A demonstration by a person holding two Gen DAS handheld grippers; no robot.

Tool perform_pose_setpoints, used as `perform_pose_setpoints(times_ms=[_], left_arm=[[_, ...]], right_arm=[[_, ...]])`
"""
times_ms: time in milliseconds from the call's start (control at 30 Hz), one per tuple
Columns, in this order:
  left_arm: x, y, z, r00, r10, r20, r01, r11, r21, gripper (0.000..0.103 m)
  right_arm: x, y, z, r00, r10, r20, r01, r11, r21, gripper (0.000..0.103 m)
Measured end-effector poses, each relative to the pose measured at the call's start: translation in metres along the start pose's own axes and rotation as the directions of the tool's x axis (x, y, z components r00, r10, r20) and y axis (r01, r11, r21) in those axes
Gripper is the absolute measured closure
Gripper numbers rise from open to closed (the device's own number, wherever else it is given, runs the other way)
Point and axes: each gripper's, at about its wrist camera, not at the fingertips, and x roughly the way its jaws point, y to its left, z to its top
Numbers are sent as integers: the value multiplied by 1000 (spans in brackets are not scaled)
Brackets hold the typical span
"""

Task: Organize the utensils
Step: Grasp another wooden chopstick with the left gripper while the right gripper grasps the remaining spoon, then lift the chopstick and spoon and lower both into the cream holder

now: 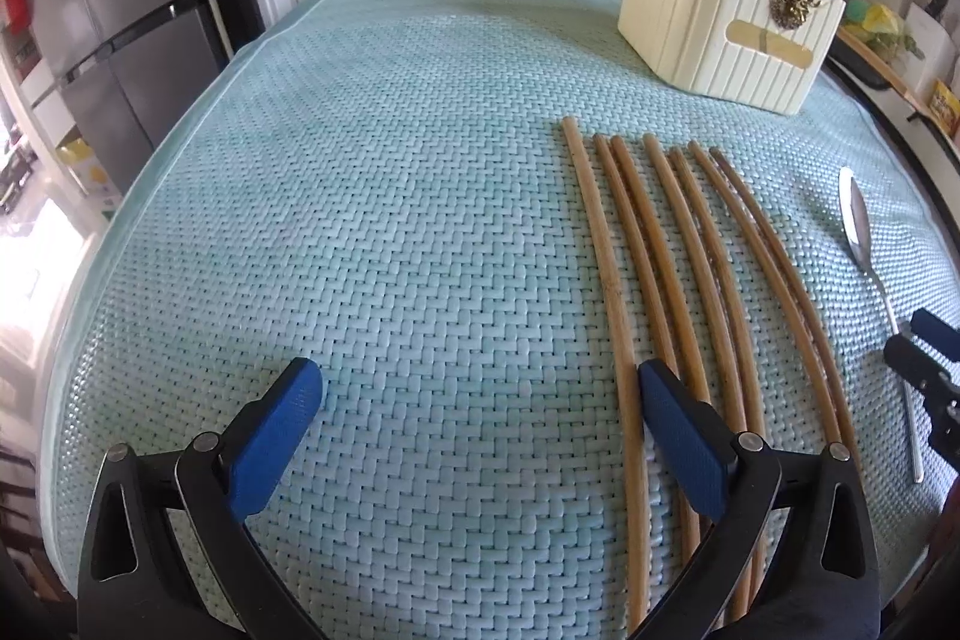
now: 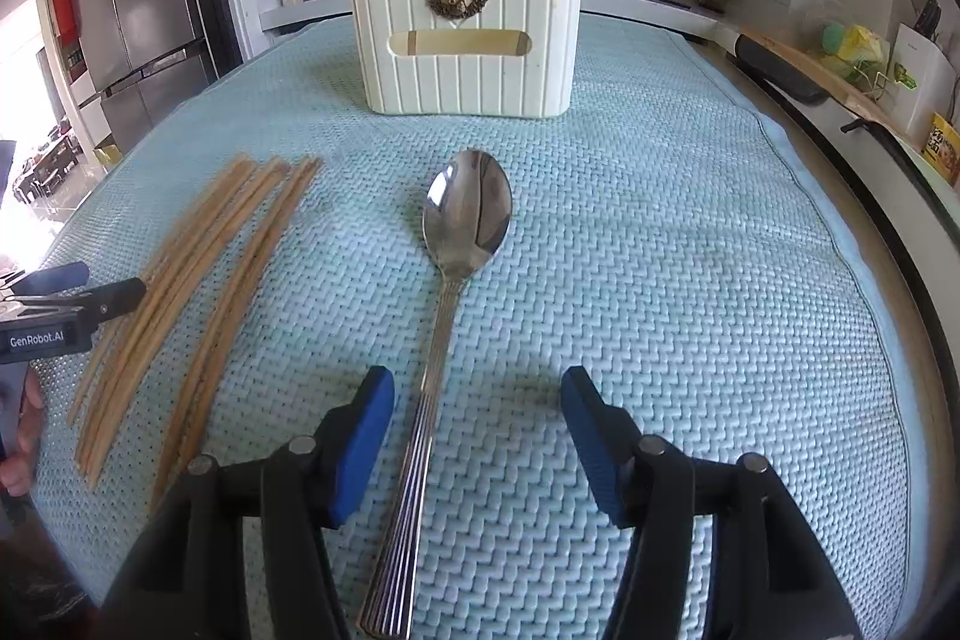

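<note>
1. Left wrist view: the left hand-held gripper (image 1: 480,388) is released, its blue pads spread wide with nothing between them but the pale green woven mat (image 1: 360,160) that covers the surface.
2. Its right pad (image 1: 684,448) stands over the near ends of the wooden chopsticks (image 1: 678,268); whether it touches them cannot be told.
3. The chopsticks lie side by side in a loose row toward the right half of the surface, running from the near edge toward the far edge.
4. A metal spoon (image 1: 864,244) lies close to the right edge, apart from the chopsticks, and the tip of the right hand-held gripper (image 1: 918,358) shows over its handle.
5. A cream utensil holder (image 1: 720,22) with a brass deer ornament stands upright near the far right corner, well beyond the chopstick tips.
6. Right wrist view: the right hand-held gripper (image 2: 477,424) is about half open and holds nothing.
7. The spoon (image 2: 456,280) lies bowl up on the mat, bowl toward the far edge; its handle runs between the two pads, just beside the left pad (image 2: 363,448) and clear of the right one.
8. The utensil holder (image 2: 468,34) stands straight beyond the spoon's bowl, near the far edge.
9. The chopsticks (image 2: 198,280) lie to the left of the spoon, blurred, with the left hand-held gripper (image 2: 78,298) over their near part.
</note>
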Motion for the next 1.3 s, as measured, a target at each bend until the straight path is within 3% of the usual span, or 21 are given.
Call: perform_pose_setpoints(times_ms=[300, 633, 733, 767, 867, 967, 1033, 1100, 1167, 1300], left_arm=[[17, 1, 24, 1000, -23, -18, 24, 999, 33, 0], [40, -2, 57, 999, -53, 6, 53, 997, 63, 1], [43, -8, 63, 997, -74, 16, 72, 993, 92, 8], [44, -9, 66, 997, -77, 19, 75, 992, 101, 11], [46, -13, 72, 995, -95, 32, 90, 989, 120, 27], [49, -17, 78, 993, -113, 33, 107, 985, 132, 41], [48, -21, 80, 992, -116, 40, 109, 982, 153, 55], [50, -24, 83, 988, -151, 39, 143, 976, 167, 81], [52, -26, 84, 982, -183, 41, 174, 970, 171, 96], [50, -26, 85, 975, -214, 59, 203, 967, 154, 98]], right_arm=[[29, 7, 37, 1000, 1, -29, -1, 1000, -15, 43], [47, 5, 56, 1000, 8, -11, -9, 1000, -8, 43], [50, 6, 61, 1000, 2, -9, -2, 1000, -14, 45], [51, 7, 62, 1000, 2, -12, -2, 1000, -20, 45], [51, 8, 65, 1000, 6, -2, -6, 1000, -25, 61], [54, 9, 68, 1000, 4, -5, -5, 1000, -26, 61], [56, 8, 71, 1000, 10, -5, -11, 999, -30, 61], [59, 9, 75, 1000, 12, -7, -12, 999, -43, 61], [61, 9, 78, 1000, 18, -12, -18, 999, -45, 61], [64, 2, 84, 999, 49, -17, -50, 999, -19, 61]])
